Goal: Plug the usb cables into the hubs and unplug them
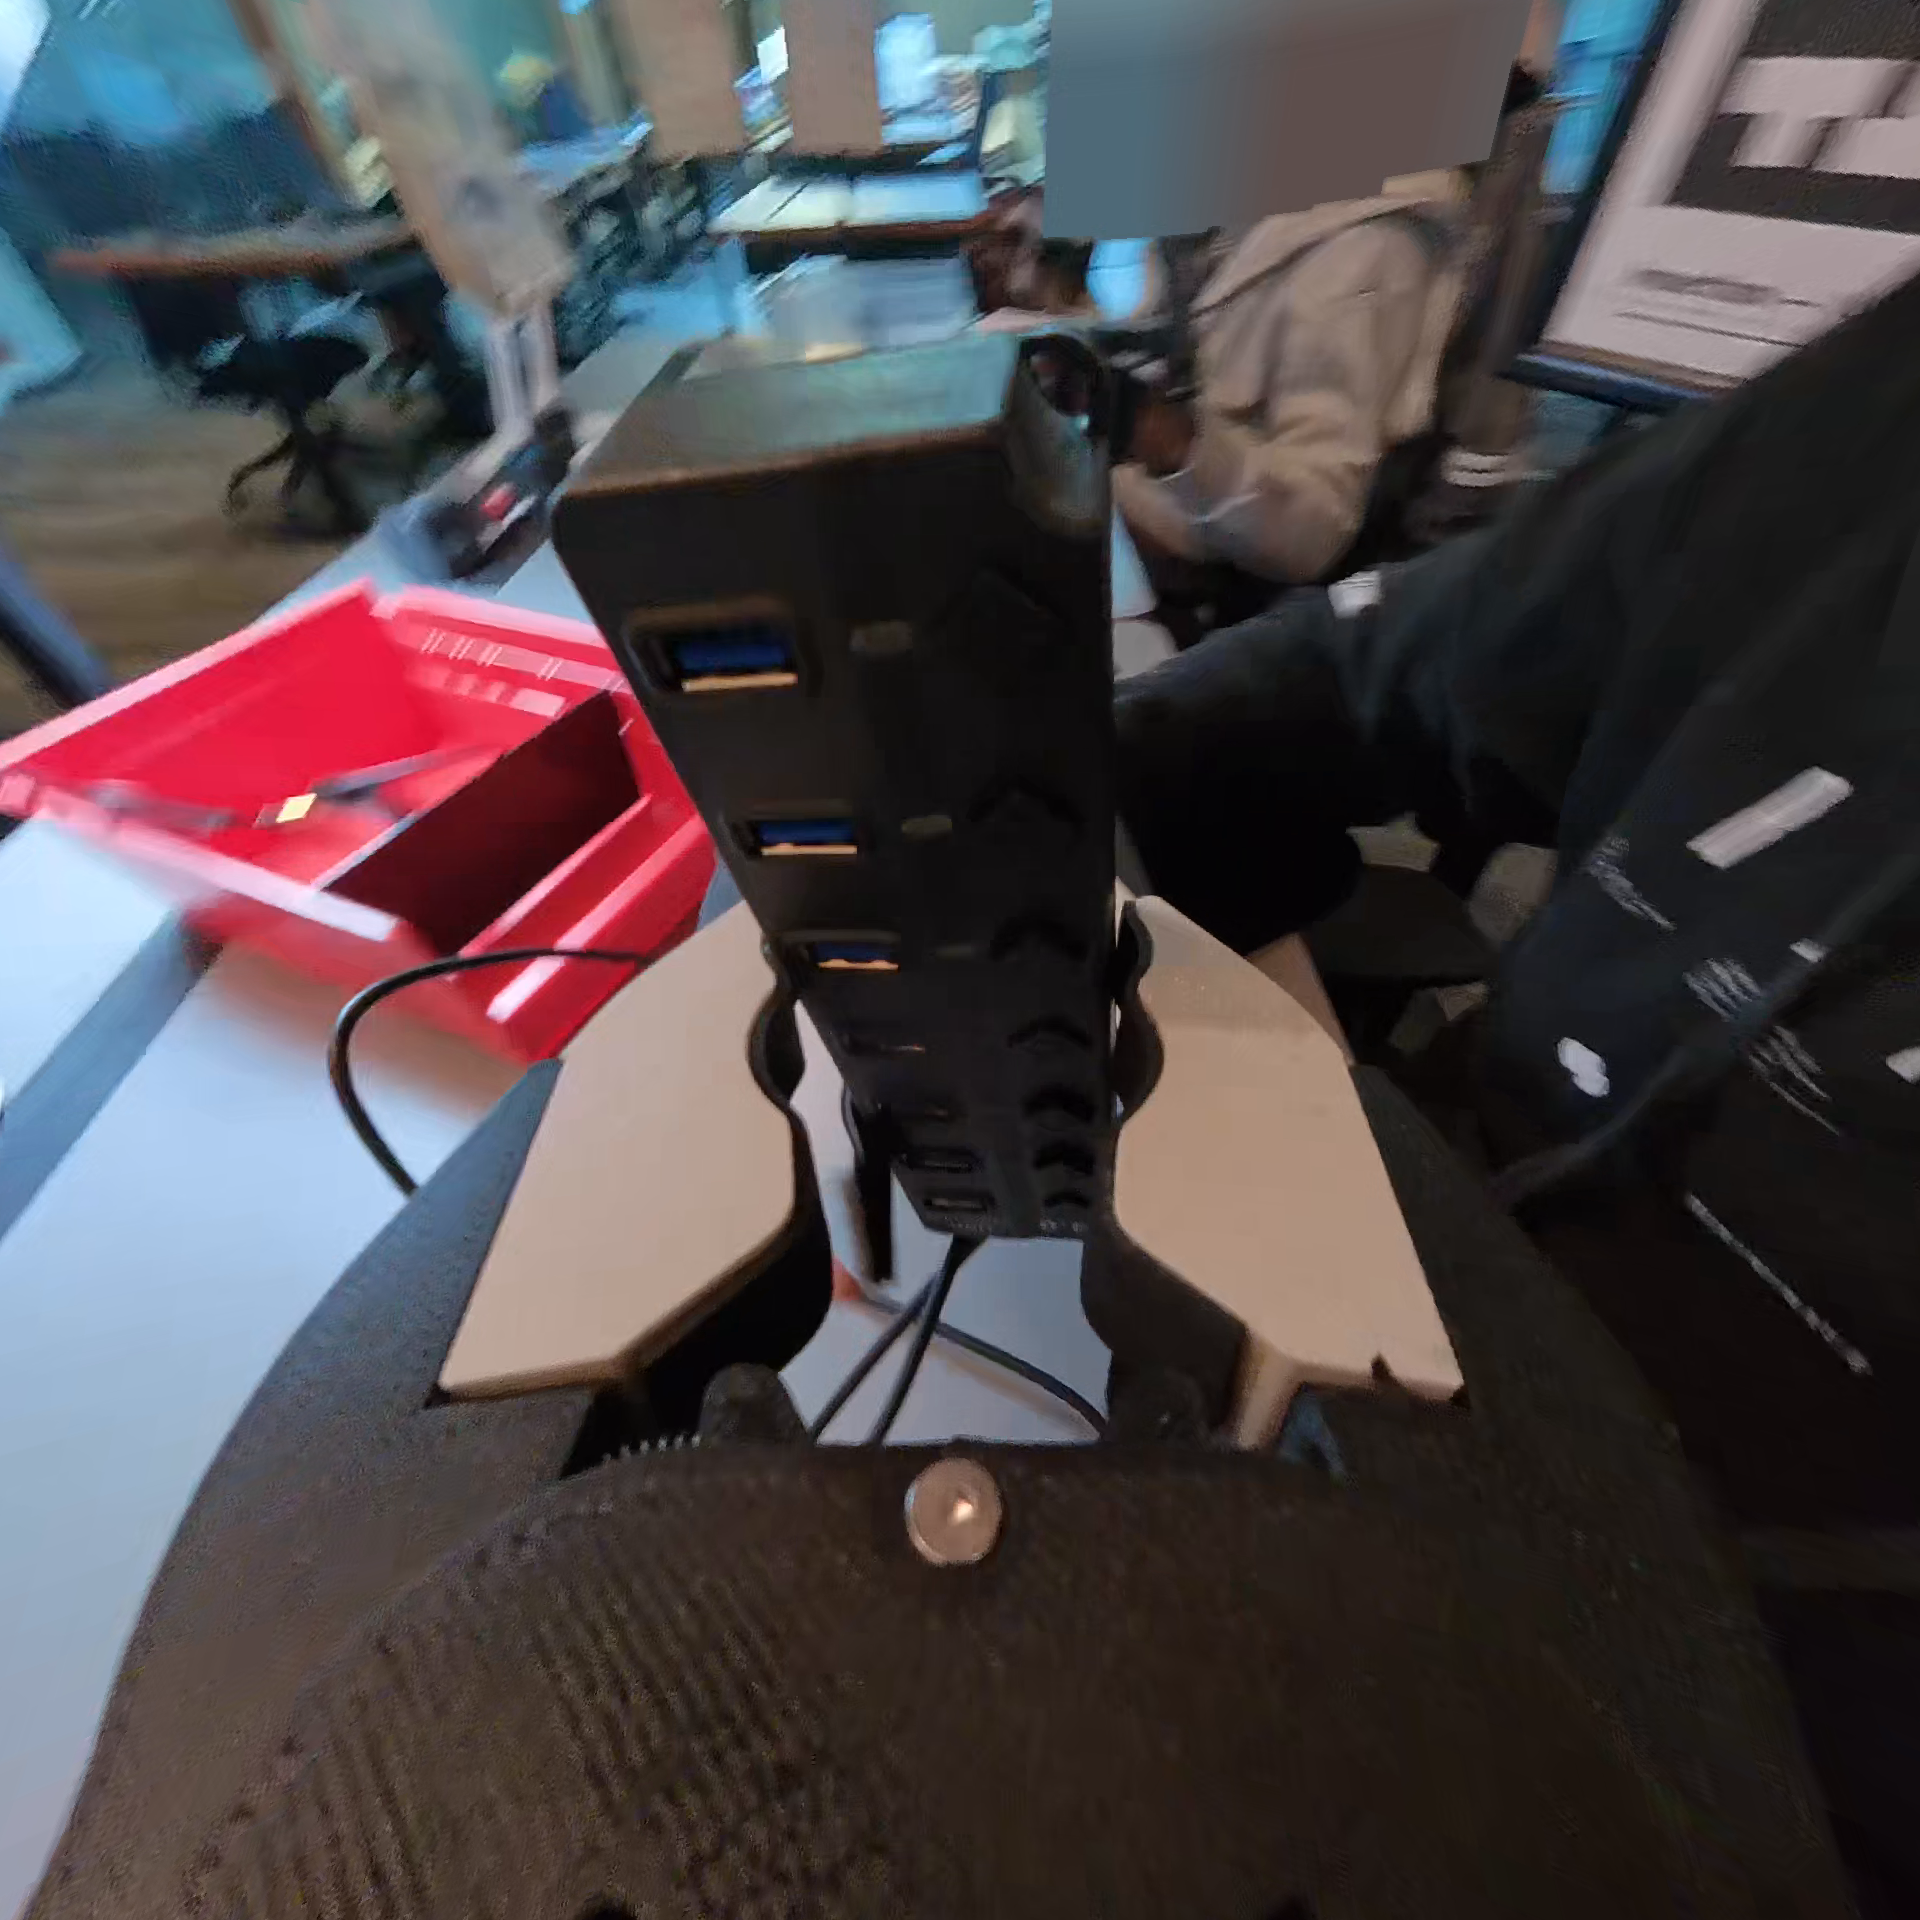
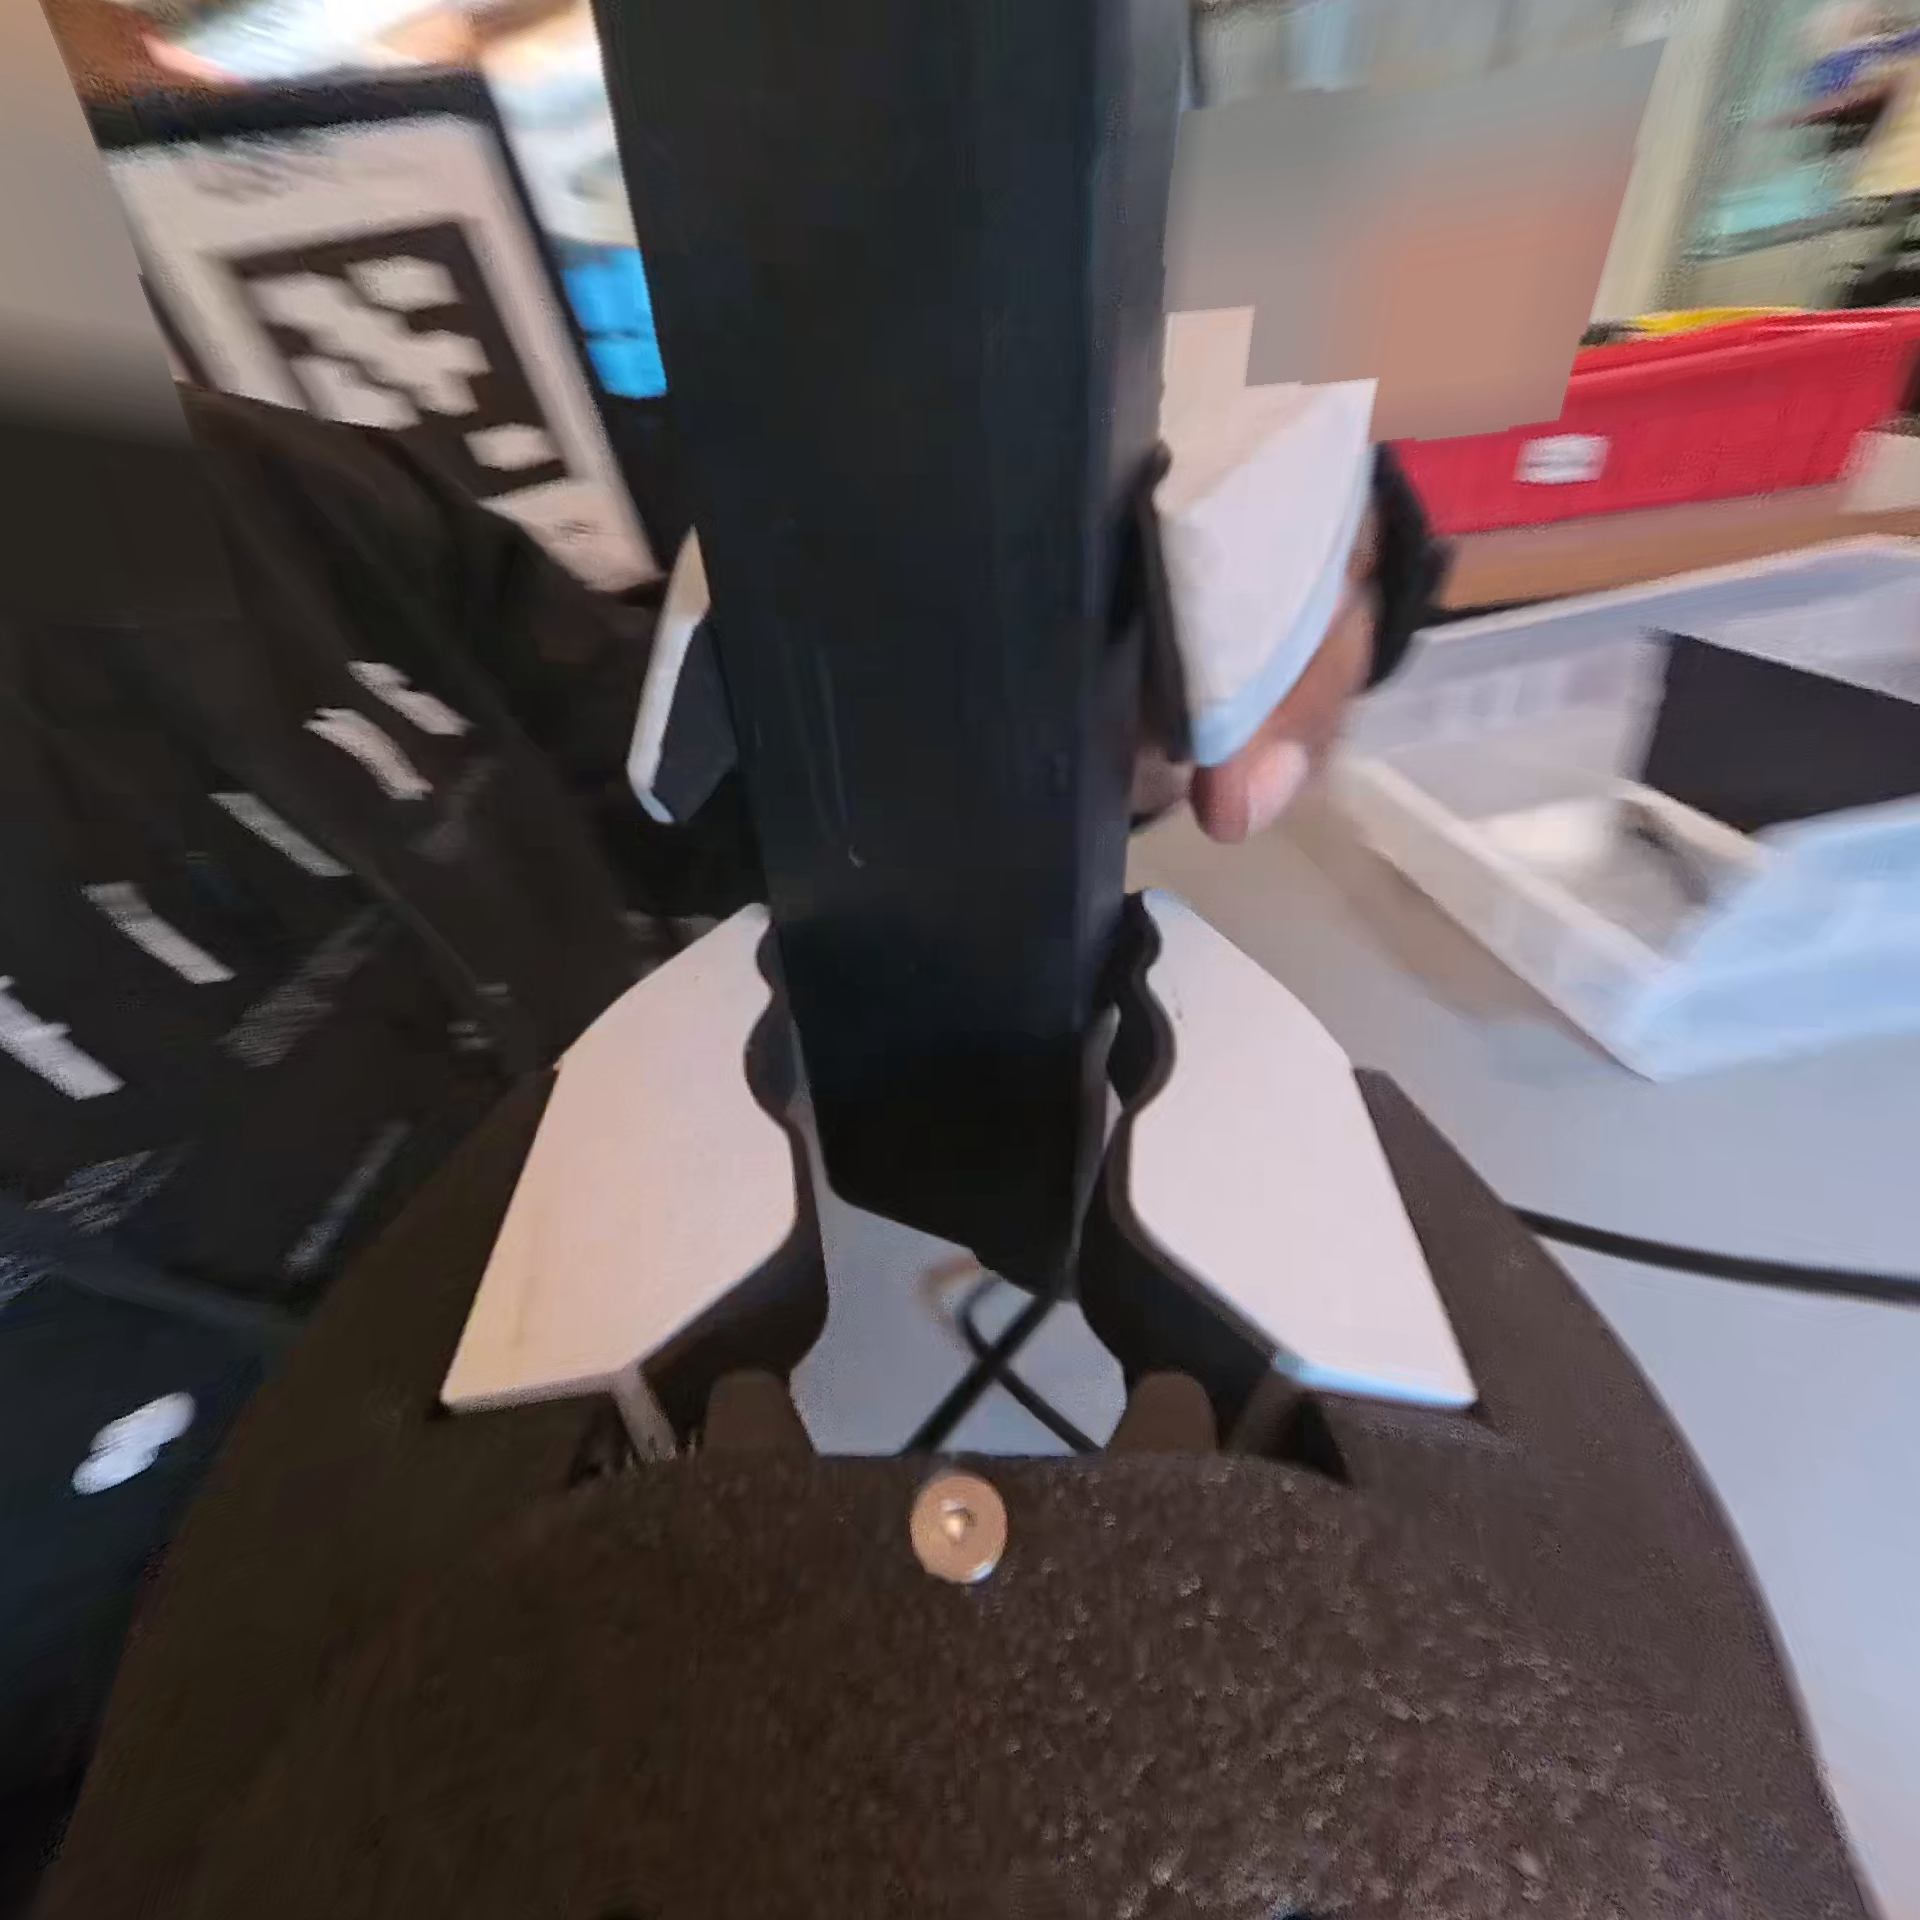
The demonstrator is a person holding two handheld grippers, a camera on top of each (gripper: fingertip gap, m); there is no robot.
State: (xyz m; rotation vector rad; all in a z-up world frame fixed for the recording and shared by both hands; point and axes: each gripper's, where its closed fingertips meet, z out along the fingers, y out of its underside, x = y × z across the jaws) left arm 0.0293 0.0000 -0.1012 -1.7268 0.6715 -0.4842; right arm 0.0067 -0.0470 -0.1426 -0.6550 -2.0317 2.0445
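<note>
Nearest the lens in the left wrist view, the left tool [image 1: 951,1023] is clenched on the lower part of a black hub [image 1: 847,665], which stands upright between its white fingers [image 1: 644,1174]. Blue-tongued ports run up the hub's facing side. To the left, a red bin [image 1: 343,821] sits on the grey worktop [image 1: 177,1247], and a thin black cable [image 1: 358,1049] loops just in front of it. Thin black cables also show below the hub's lower end. On the right is a person's dark sleeve [image 1: 1558,665].

Seen from the right wrist, the right tool [image 2: 945,1023] is likewise clamped on the hub [image 2: 914,520], whose plain black side faces this camera. Higher up, the left tool's white fingers [image 2: 1257,582] flank the same hub. A clear tray [image 2: 1538,894] lies on the worktop [image 2: 1714,1455] at right.
</note>
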